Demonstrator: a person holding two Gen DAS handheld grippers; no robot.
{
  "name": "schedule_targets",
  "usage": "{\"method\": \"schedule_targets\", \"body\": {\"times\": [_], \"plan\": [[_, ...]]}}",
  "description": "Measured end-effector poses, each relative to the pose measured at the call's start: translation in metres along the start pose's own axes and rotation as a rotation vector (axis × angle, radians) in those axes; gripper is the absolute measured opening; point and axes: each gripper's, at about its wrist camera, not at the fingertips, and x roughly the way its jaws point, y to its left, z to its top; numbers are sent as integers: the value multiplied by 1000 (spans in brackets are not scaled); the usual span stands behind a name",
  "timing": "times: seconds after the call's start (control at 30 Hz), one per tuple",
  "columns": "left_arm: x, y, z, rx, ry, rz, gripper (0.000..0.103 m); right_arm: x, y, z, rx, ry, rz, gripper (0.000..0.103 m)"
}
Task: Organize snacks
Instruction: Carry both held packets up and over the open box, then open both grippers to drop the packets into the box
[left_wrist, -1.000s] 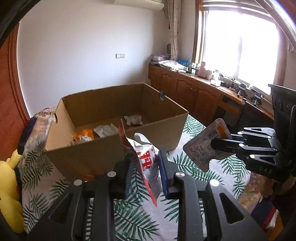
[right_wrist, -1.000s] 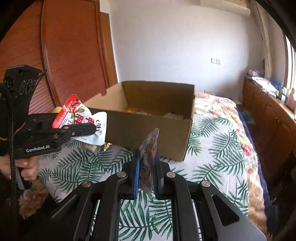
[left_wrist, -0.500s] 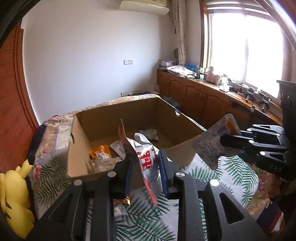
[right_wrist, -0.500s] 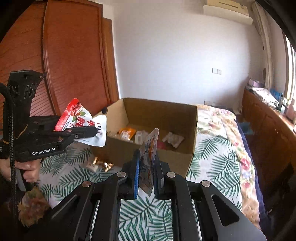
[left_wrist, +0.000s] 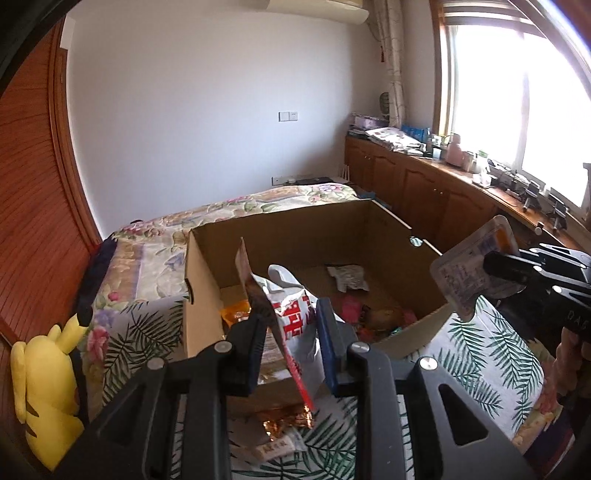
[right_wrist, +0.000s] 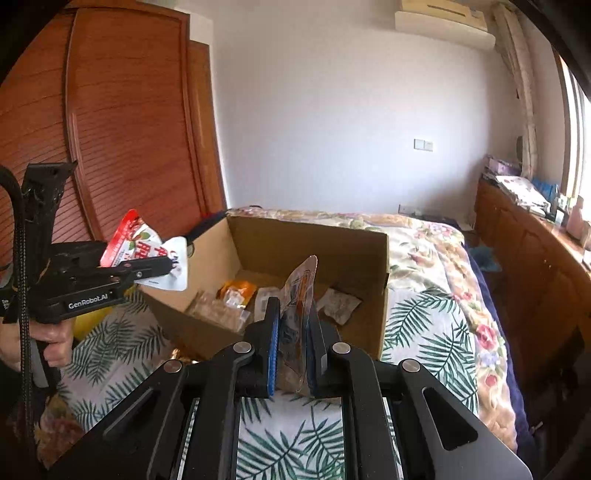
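Observation:
An open cardboard box sits on the bed and holds several snack packets. My left gripper is shut on a red and white snack bag, held above the box's near left corner. My right gripper is shut on a clear flat snack pouch, held over the box's near right edge. Inside the box lie an orange packet, a pale crumpled wrapper and pink sweets.
A gold wrapper and a small sachet lie on the leaf-print bedspread in front of the box. A yellow plush toy sits at the bed's left edge. Wooden cabinets line the window wall.
Both grippers have risen and moved forward with their packets, from in front of the box to above its near edge. The box's inside shows more fully now.

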Motion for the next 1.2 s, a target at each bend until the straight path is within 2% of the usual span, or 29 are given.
{"method": "schedule_targets", "body": {"times": [0.27, 0.67, 0.97, 1.13, 1.2], "plan": [[27, 13, -5, -27, 52, 19, 25, 29, -12, 2, 80, 21, -10, 9], [50, 19, -21, -37, 90, 23, 25, 62, -17, -4, 137, 70, -45, 9], [55, 17, -27, -33, 105, 19, 28, 81, -7, -15, 68, 118, -88, 10], [51, 16, -27, -26, 100, 11, 32, 82, -8, -20, 78, 127, -76, 21], [48, 14, -28, -19, 89, 13, 34, 82, -7, -23, 74, 129, -72, 22]]}}
